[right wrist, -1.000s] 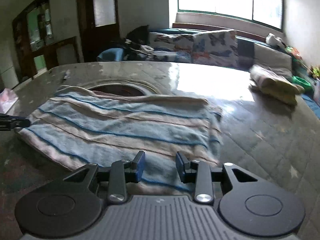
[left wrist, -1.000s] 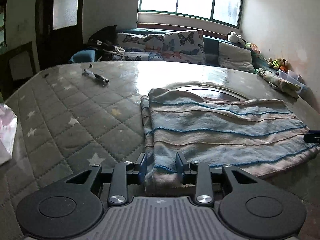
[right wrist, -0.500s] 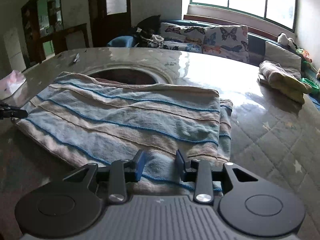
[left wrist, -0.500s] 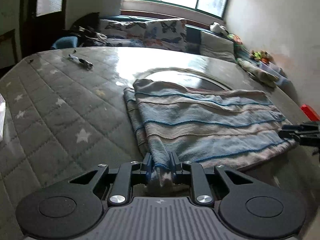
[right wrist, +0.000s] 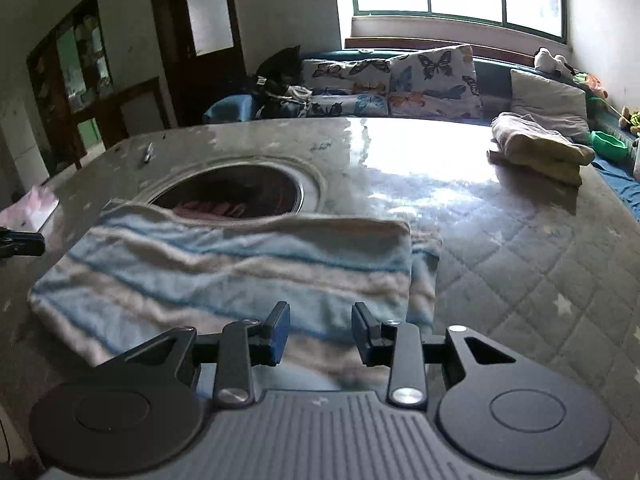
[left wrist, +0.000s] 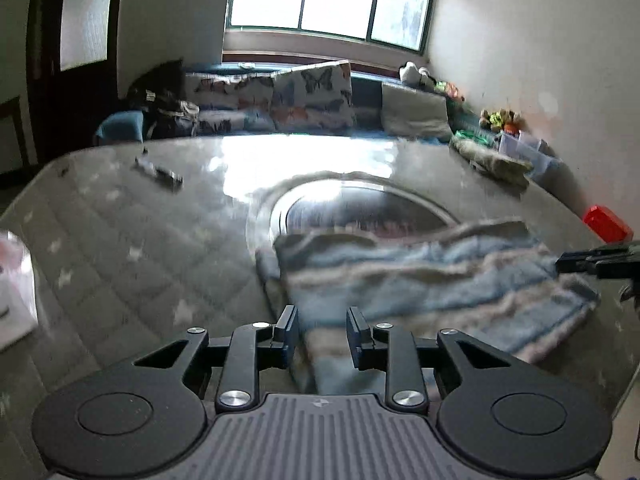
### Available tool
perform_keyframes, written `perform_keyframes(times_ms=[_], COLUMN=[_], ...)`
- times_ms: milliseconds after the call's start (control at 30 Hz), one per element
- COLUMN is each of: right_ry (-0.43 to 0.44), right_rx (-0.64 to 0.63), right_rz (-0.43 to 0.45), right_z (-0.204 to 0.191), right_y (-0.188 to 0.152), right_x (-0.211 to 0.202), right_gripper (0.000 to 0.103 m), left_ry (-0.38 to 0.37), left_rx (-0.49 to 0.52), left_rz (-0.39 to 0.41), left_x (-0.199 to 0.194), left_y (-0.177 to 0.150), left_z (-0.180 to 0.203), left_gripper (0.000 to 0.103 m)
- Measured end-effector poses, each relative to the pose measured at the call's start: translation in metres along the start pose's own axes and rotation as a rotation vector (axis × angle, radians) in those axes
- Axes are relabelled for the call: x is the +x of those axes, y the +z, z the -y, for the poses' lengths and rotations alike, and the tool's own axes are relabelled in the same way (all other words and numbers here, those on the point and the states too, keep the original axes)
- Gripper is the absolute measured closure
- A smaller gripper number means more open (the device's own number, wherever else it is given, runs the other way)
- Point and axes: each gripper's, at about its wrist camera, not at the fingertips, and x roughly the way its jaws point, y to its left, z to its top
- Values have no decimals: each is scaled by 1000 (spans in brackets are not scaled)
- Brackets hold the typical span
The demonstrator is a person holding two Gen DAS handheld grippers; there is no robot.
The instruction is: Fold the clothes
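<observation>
A folded towel with blue and white stripes (left wrist: 432,276) (right wrist: 240,272) lies flat on the quilted grey table (left wrist: 120,240). My left gripper (left wrist: 322,334) hovers at the towel's left end. Its fingers stand apart, and the cloth shows in the gap and runs on below them; the view is blurred. My right gripper (right wrist: 320,332) is open over the towel's right near corner and holds nothing. The right gripper's tip (left wrist: 592,260) shows at the far right of the left wrist view. The left gripper's tip (right wrist: 20,242) shows at the left edge of the right wrist view.
A round dark opening (right wrist: 232,192) in the table lies just behind the towel. A folded pale garment (right wrist: 540,148) sits at the back right, a small dark object (left wrist: 158,172) at the back left, a white bag (left wrist: 12,292) at the left edge. A cushioned bench (right wrist: 400,80) lines the window wall.
The left gripper shut on the towel's left end half a second ago and now stands open, drawn back and raised. The towel looks shorter front to back. The right gripper stayed open.
</observation>
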Motion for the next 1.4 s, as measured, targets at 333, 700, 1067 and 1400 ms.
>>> perform_keyframes(times_ms=[333, 700, 1067, 1400], right_ry=[-22, -21, -65, 61], right_rx=[83, 31, 43, -52], right_rz=[-31, -15, -21, 14], right_z=[29, 18, 14, -44], right_y=[4, 47, 50, 51], right_x=[29, 65, 82, 47], right_gripper=[77, 77, 68, 52], left_ry=[4, 26, 66, 144], left_rx=[-6, -20, -67, -132], left_rz=[-88, -118, -88, -122], left_x=[65, 109, 100, 16], left_y=[24, 46, 42, -13], left_z=[0, -9, -21, -1], left_gripper=[75, 77, 75, 44])
